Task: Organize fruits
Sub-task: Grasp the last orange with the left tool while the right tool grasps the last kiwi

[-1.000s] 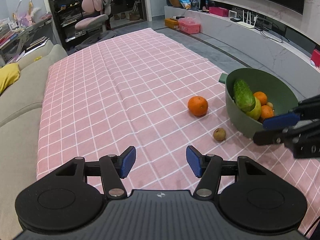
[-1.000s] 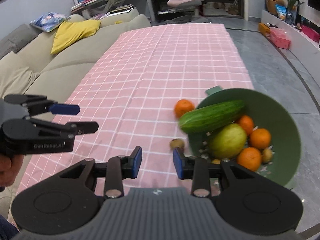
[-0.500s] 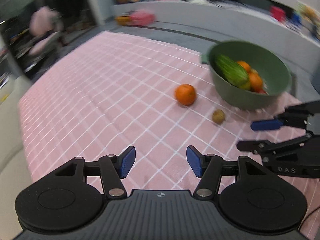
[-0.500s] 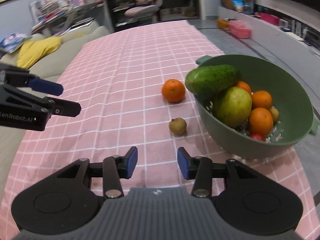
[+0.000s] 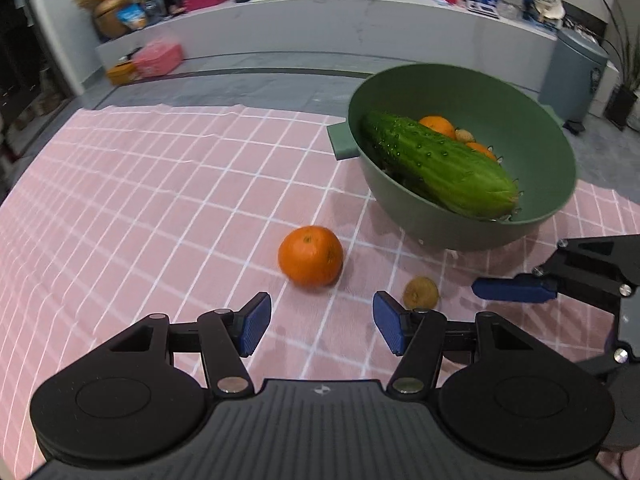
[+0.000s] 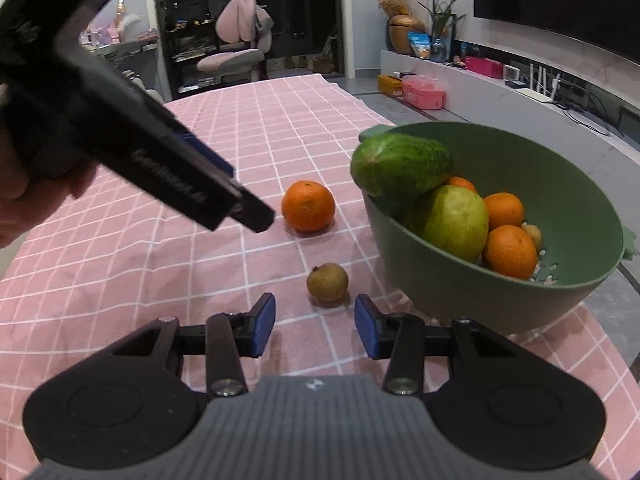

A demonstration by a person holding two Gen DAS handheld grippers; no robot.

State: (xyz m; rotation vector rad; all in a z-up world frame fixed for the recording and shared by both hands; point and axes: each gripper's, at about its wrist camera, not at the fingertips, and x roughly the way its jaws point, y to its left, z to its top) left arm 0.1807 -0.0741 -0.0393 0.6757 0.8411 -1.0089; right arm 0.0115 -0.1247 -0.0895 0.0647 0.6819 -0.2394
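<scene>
A loose orange point(image 5: 311, 256) lies on the pink checked cloth just ahead of my left gripper point(image 5: 322, 322), which is open and empty. A small brown fruit point(image 6: 328, 282) sits right in front of my right gripper point(image 6: 315, 326), also open, its pads not touching the fruit. The green bowl point(image 6: 480, 292) to the right holds a cucumber point(image 6: 404, 166), a green pear-like fruit point(image 6: 452, 222) and oranges point(image 6: 510, 252). In the right wrist view the left gripper's fingers point(image 6: 192, 192) reach in from the upper left toward the orange point(image 6: 308, 206).
The pink cloth point(image 5: 140, 200) covers a long table that runs away from me. The bowl point(image 5: 460, 232) stands near its right edge, with grey floor and a low cabinet point(image 5: 320, 32) beyond. A hand point(image 6: 24, 200) holds the left gripper.
Both grippers dropped lower and closer to the loose fruit. The left one swung round to face the orange and bowl. The right jaws widened.
</scene>
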